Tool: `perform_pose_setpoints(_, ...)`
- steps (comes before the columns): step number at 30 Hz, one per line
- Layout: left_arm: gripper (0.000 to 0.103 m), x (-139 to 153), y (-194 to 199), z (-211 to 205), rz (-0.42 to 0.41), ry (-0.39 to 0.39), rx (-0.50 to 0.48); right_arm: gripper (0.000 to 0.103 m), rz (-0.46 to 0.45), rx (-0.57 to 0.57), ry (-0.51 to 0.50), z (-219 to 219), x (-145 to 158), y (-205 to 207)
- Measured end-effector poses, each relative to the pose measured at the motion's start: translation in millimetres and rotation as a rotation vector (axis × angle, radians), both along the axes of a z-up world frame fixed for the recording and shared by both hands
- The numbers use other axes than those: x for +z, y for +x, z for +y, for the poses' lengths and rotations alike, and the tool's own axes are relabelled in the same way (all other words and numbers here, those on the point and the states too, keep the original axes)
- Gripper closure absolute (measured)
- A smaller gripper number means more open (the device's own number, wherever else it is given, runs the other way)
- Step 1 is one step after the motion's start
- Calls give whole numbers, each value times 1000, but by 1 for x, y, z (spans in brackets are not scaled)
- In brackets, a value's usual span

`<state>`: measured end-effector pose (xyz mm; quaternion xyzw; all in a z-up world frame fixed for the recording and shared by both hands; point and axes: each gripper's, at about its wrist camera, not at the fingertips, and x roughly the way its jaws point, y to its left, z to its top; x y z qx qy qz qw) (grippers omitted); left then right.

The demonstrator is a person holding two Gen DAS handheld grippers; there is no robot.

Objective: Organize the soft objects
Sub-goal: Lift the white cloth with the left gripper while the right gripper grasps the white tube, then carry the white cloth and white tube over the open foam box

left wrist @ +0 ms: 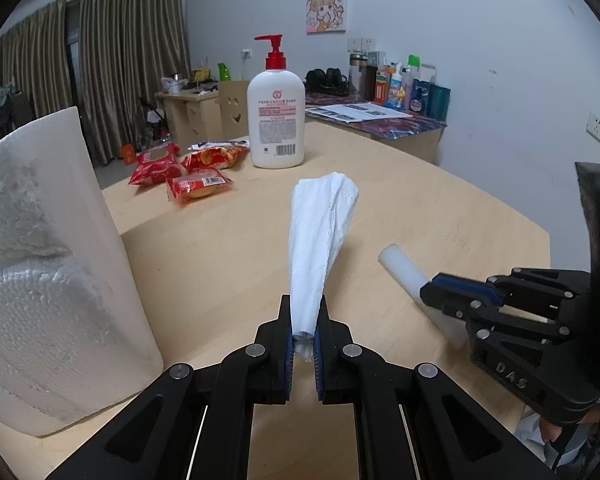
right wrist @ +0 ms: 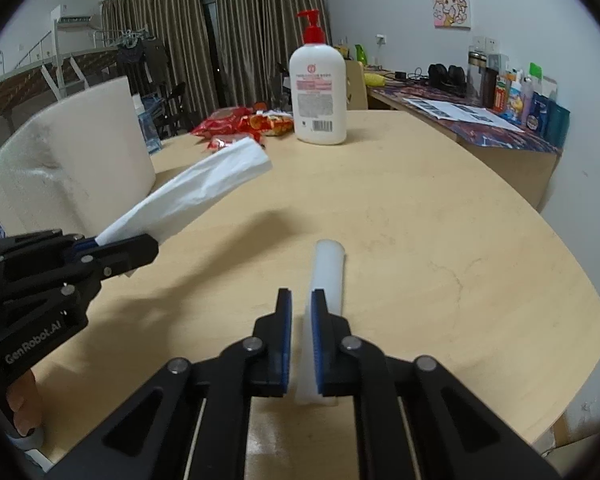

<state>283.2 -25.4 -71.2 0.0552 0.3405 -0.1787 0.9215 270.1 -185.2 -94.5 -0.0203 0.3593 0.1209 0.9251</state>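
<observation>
Presently the left gripper (left wrist: 304, 328) is clamped on one end of a white tissue (left wrist: 320, 232), which juts forward, clear of the table (left wrist: 440, 208). The right gripper (right wrist: 301, 332) pinches a white foam tube (right wrist: 328, 276) — its far end appears to hover over the wood. Risks: the thin tissue may tear or slide from the pads; the tube may pivot in so short a grip. Surface: pale wood, carrying a paper towel roll (left wrist: 48, 264), lotion bottle (left wrist: 276, 120) and red snack packets (left wrist: 180, 172). Room — curtains, cluttered side desk.
</observation>
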Motion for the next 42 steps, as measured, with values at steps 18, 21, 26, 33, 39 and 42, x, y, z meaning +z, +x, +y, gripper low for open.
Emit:
perform_pose_setpoints(18, 94, 2, 1, 3, -9, -5, 8, 77, 27, -22, -59, 2, -9, 11)
perform_pose_setpoints(21, 94, 2, 1, 3, -10, -6, 9, 81, 27, -15, -56, 2, -9, 11)
perform_pose_setpoints(26, 94, 4, 2, 4, -18, -11, 12, 83, 20, 0, 10, -5, -4, 8)
perform_pose_setpoints(33, 94, 5, 3, 6, -20, -16, 26, 83, -37, 11, 62, -8, 14, -4)
perform_pose_setpoints(39, 94, 11, -6, 9, -50, -22, 37, 83, -91, 24, 95, -9, 23, -18)
perform_pose_setpoints(42, 94, 16, -16, 8, -77, -24, 31, 83, -119, 35, 102, -8, 29, -25)
